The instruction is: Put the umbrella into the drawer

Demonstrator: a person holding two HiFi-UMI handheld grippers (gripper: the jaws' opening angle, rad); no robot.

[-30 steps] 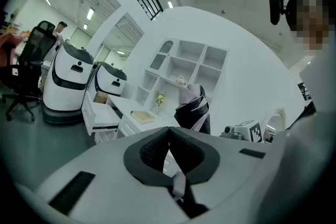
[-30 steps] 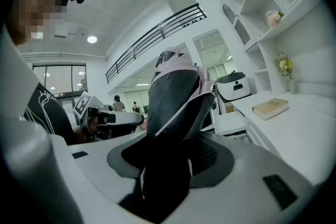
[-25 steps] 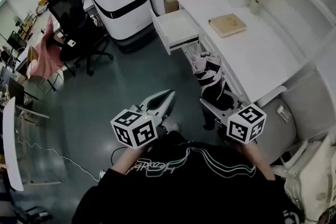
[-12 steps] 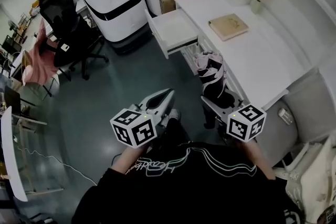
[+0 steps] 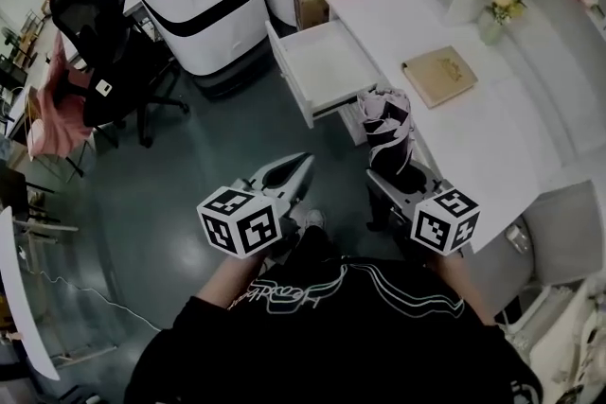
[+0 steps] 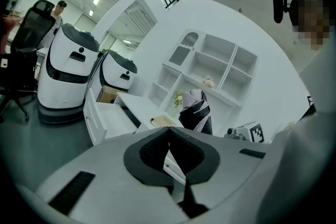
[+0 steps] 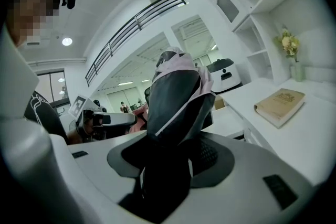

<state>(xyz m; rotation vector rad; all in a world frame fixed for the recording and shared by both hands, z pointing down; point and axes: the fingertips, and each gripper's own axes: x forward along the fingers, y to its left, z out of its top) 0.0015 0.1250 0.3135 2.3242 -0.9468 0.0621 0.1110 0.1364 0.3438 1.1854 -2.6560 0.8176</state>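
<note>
The umbrella (image 5: 388,130) is black with pale pink edging. The drawer (image 5: 327,66) and table (image 5: 492,142) are white, the book (image 5: 438,77) tan, the floor (image 5: 189,175) dark grey-green. The left gripper (image 5: 301,164) and right gripper (image 5: 398,177) are pale grey, with black-and-white square-patterned cubes.

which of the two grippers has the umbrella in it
The right gripper: its fingers clamp the base of the folded black-and-pink umbrella, which stands up out of them. The left gripper has its fingers shut on nothing.

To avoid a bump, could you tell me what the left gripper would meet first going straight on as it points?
Probably the front of the white desk beside the open drawer: the left gripper aims there, though depth is unclear.
</note>
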